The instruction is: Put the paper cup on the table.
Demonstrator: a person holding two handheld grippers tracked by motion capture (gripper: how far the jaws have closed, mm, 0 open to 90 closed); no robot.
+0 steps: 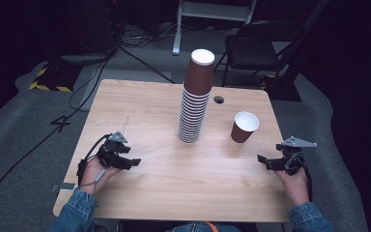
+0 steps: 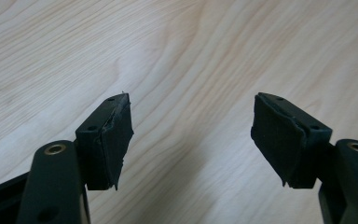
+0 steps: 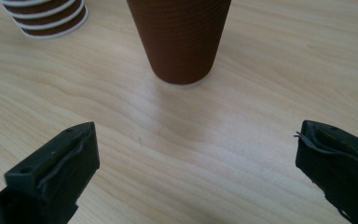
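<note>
While both hands rested low on the wooden worktop point(image 1: 140, 193), a tall stack of brown paper cups point(image 1: 195, 99) stood upside down near its middle, and every place below is given from that stack. Beyond it, a small dark hole point(image 1: 219, 99) sat in the board, and off the far edge stood a black folding chair point(image 1: 258, 46); cables point(image 1: 84, 87) ran over the grey floor to the far left. One single cup point(image 1: 244, 126) stood upright and open just to the right of the stack, apart from it. The right tool point(image 1: 269, 162) lay to the near right of the stack, close to that single cup, pointing toward it with bare board between; in the right gripper view the cup point(image 3: 181, 39) rose straight ahead of the jaws, which stood wide apart with nothing in them. The left tool point(image 1: 131, 162) lay to the near left of the stack, well apart from it, its jaws also spread and empty over plain wood point(image 2: 191, 70). Nothing stood between either tool and the cups. Count: one stack, one loose cup, two tools.
</note>
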